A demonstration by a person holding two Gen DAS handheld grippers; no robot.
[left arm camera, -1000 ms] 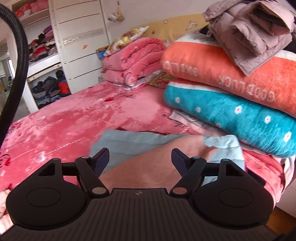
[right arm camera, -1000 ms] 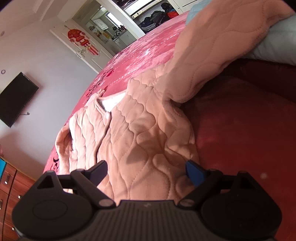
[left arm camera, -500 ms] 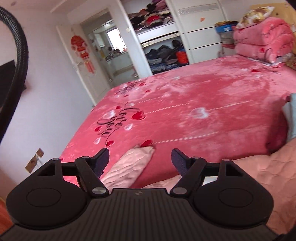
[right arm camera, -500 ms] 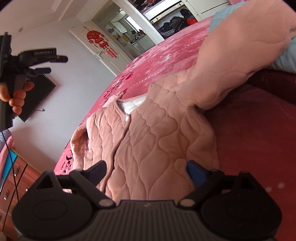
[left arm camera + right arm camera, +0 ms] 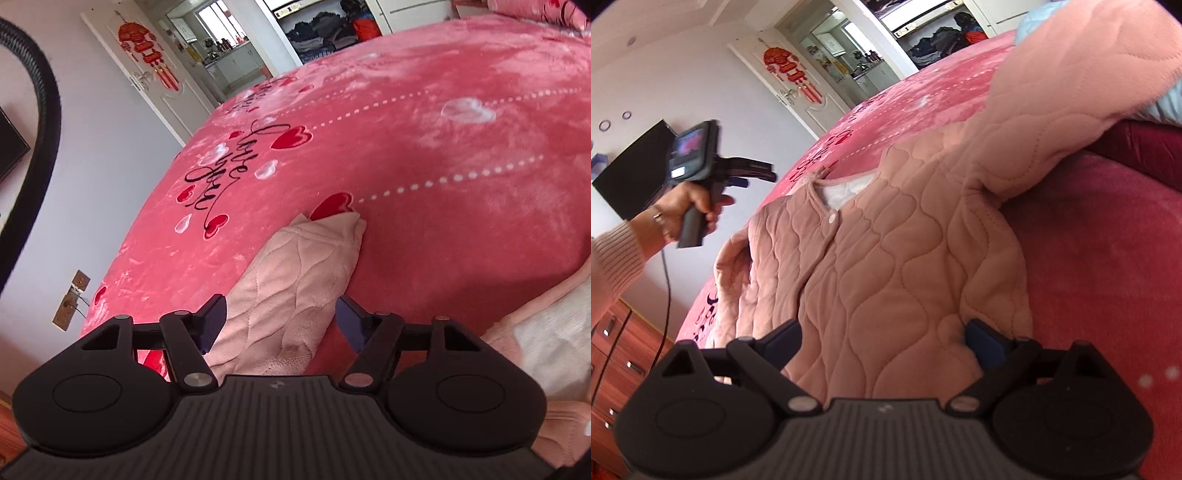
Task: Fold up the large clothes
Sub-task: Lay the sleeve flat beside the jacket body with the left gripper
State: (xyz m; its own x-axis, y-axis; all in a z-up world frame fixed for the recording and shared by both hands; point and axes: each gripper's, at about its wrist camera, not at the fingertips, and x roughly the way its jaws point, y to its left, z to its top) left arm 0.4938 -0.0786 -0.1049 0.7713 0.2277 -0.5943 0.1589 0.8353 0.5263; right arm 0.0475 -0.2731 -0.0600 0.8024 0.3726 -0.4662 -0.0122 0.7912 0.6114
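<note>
1. The left gripper is held over the end of a pink sleeve. Its jaws are closing, with the sleeve between them, but the cloth is not yet pinched.
2. The right gripper is spread wide around the bottom edge of the pink quilted jacket. Nothing is seen to be squeezed by it.
3. The jacket is laid flat on the red bed cover, buttons up. One sleeve is stretched out to the side, and the other sleeve is draped up over a pile at the top right.
4. The step in hand seems to be the taking of the sleeve, so that it can be folded in over the jacket's front.
5. Next, the sleeve end should be pinched well and lifted across. Thick cloth like this may slip if only a little is caught.
6. An open wardrobe is seen far back. Heaps of dark and red clothes are kept on its shelves.
</note>
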